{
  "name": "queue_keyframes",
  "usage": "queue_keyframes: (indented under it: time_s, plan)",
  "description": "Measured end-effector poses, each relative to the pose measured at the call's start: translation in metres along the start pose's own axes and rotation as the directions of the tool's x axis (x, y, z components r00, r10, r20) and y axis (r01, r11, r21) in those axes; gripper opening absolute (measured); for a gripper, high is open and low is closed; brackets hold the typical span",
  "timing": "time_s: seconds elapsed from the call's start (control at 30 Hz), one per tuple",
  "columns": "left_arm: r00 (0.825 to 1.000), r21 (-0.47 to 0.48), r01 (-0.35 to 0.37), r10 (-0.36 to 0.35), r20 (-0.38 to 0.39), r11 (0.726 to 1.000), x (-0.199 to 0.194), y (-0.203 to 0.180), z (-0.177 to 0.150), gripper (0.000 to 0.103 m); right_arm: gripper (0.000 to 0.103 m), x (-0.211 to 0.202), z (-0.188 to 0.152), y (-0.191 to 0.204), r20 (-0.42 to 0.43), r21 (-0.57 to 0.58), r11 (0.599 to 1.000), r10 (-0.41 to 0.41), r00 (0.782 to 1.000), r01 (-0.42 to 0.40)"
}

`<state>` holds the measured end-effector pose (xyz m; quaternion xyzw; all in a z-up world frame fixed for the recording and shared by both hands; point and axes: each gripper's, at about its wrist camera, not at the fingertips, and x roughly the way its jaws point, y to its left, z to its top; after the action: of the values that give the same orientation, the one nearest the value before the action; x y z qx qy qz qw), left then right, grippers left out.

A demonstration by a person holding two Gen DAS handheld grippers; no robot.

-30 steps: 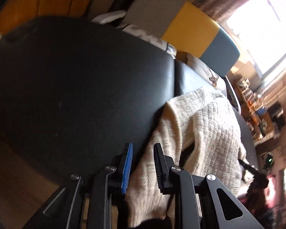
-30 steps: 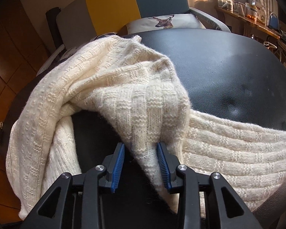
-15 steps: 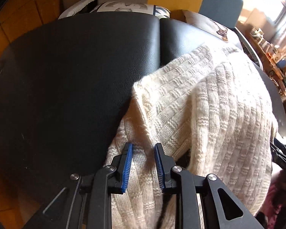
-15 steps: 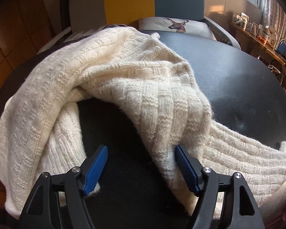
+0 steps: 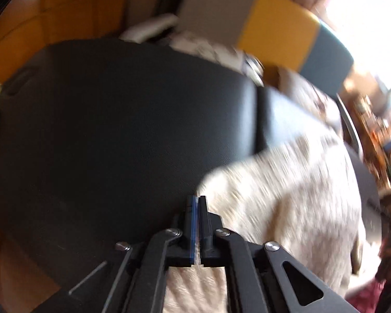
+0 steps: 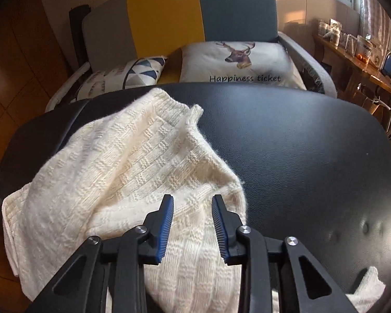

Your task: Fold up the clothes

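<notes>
From my left wrist view, blurred by motion, my left gripper (image 5: pixel 196 200) is clenched, fingers pressed together; cream knit shows beneath them, but whether they pinch it I cannot tell. The sweater (image 5: pixel 286 195) fills the lower right of that frame, and bare black padded surface (image 5: pixel 117 135) spreads wide across the left and centre. My right gripper (image 6: pixel 193 203) is released, its blue-ribbed fingers (image 6: pixel 166 221) spread above the sweater's folded edge at bottom centre. Smooth, dimpled leather-like top lies free to the right. A deer-print cushion (image 6: pixel 237 60) sits in the armchair (image 6: pixel 200 13) at upper centre.
</notes>
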<state>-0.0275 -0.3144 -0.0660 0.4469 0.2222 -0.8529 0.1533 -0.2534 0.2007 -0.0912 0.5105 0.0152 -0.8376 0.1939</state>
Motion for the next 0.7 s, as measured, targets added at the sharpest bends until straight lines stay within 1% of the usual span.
queue_keyframes:
  time_s: [0.07, 0.1, 0.13, 0.2, 0.27, 0.33, 0.37, 0.4, 0.47, 0.53, 0.57, 0.6, 0.63, 0.67, 0.7]
  plan:
    - [0.999, -0.014, -0.031, 0.031, 0.032, 0.999, -0.006, 0.013, 0.014, 0.000, 0.030, 0.020, 0.005, 0.006, -0.026, 0.002, 0.999, 0.045, 0.999, -0.045]
    - [0.998, -0.019, -0.049, 0.050, 0.045, 0.999, -0.008, 0.018, 0.021, 0.000, 0.030, 0.030, 0.006, 0.011, -0.050, -0.016, 1.000, 0.026, 0.998, -0.027]
    - [0.998, -0.011, -0.053, 0.053, 0.037, 0.999, -0.007, 0.019, 0.027, 0.000, 0.030, 0.041, 0.007, 0.016, -0.075, -0.036, 0.999, 0.004, 0.997, -0.006]
    - [1.000, 0.013, 0.004, -0.004, -0.021, 1.000, -0.004, 0.019, 0.033, 0.000, 0.032, 0.058, 0.003, 0.027, -0.098, -0.097, 0.994, -0.050, 0.994, 0.041]
    - [0.995, 0.048, 0.057, -0.053, -0.084, 0.997, -0.001, 0.017, 0.033, 0.006, 0.033, 0.059, 0.001, 0.033, -0.064, -0.115, 0.991, -0.079, 0.995, 0.071]
    - [0.980, 0.070, 0.140, -0.128, -0.152, 0.988, 0.001, 0.010, 0.024, 0.024, 0.034, 0.058, 0.000, 0.034, -0.051, -0.115, 0.990, -0.085, 0.995, 0.079]
    - [0.968, 0.078, 0.185, -0.168, -0.188, 0.980, 0.001, 0.005, 0.019, 0.027, 0.034, 0.057, 0.000, 0.035, -0.045, -0.114, 0.990, -0.088, 0.995, 0.082]
    - [0.957, 0.086, 0.213, -0.190, -0.219, 0.973, 0.004, 0.001, 0.012, 0.031, 0.035, 0.057, -0.001, 0.034, -0.036, -0.108, 0.991, -0.082, 0.996, 0.078]
    - [0.941, 0.103, 0.242, -0.208, -0.267, 0.965, 0.011, -0.010, 0.003, 0.035, 0.035, 0.055, -0.004, 0.032, -0.021, -0.096, 0.993, -0.068, 0.997, 0.066]
    - [0.930, 0.118, 0.259, -0.215, -0.297, 0.959, 0.018, -0.025, 0.003, 0.040, 0.035, 0.053, -0.006, 0.031, -0.008, -0.086, 0.995, -0.057, 0.998, 0.056]
    - [0.933, 0.134, 0.235, -0.185, -0.308, 0.963, 0.021, -0.035, 0.001, 0.042, 0.036, 0.053, -0.006, 0.031, -0.005, -0.086, 0.995, -0.054, 0.999, 0.054]
    - [0.939, 0.154, 0.195, -0.139, -0.315, 0.969, 0.023, -0.046, -0.002, 0.045, 0.036, 0.053, -0.007, 0.031, -0.003, -0.086, 0.995, -0.052, 0.999, 0.051]
    - [0.943, 0.172, 0.149, -0.088, -0.320, 0.974, 0.029, -0.053, -0.004, 0.046, 0.036, 0.053, -0.007, 0.032, -0.001, -0.087, 0.995, -0.049, 0.999, 0.049]
    - [0.943, 0.186, 0.100, -0.033, -0.332, 0.977, 0.036, -0.056, -0.006, 0.046, 0.036, 0.053, -0.008, 0.032, 0.002, -0.087, 0.995, -0.046, 0.999, 0.046]
    - [0.938, 0.194, 0.061, 0.011, -0.347, 0.979, 0.042, -0.056, -0.006, 0.046, 0.036, 0.053, -0.008, 0.032, 0.004, -0.088, 0.995, -0.043, 0.999, 0.043]
